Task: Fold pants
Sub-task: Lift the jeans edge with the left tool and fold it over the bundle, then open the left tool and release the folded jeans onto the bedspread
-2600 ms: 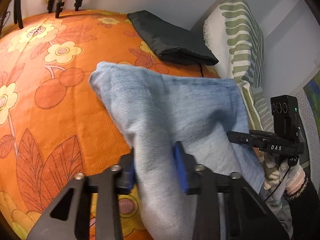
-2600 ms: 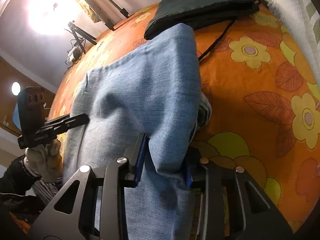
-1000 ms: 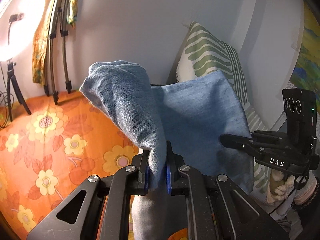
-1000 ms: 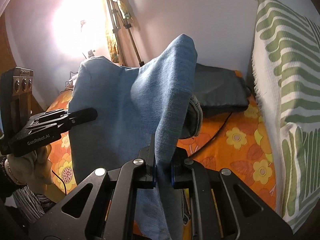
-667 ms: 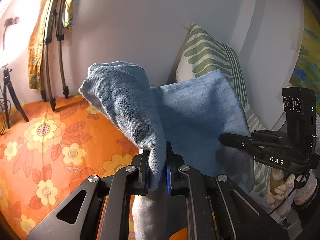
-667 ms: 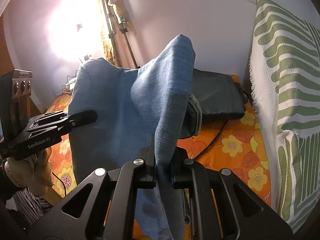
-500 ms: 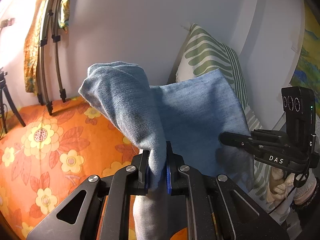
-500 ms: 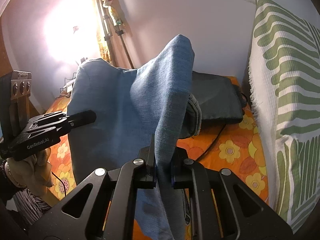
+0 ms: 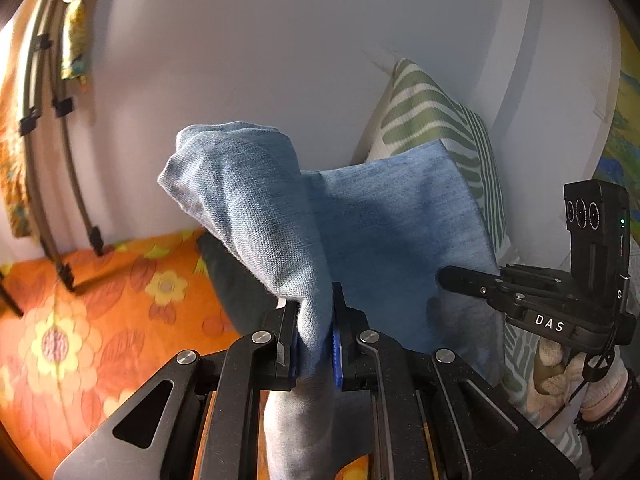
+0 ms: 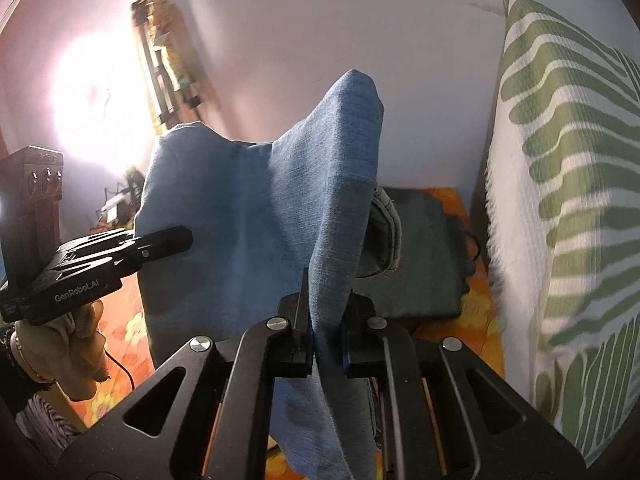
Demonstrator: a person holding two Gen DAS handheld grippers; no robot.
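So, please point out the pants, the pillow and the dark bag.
pants (image 9: 392, 232), left wrist view, flat panel between the grippers
pillow (image 10: 560, 184), right wrist view, striped front
dark bag (image 10: 424, 264), right wrist view, top face

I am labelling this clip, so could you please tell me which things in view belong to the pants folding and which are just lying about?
Part of the job:
- blue jeans
- left tongs, shut on them
- right tongs, shut on them

Lying about:
- green striped pillow
- dark folded cloth
- orange floral bedspread
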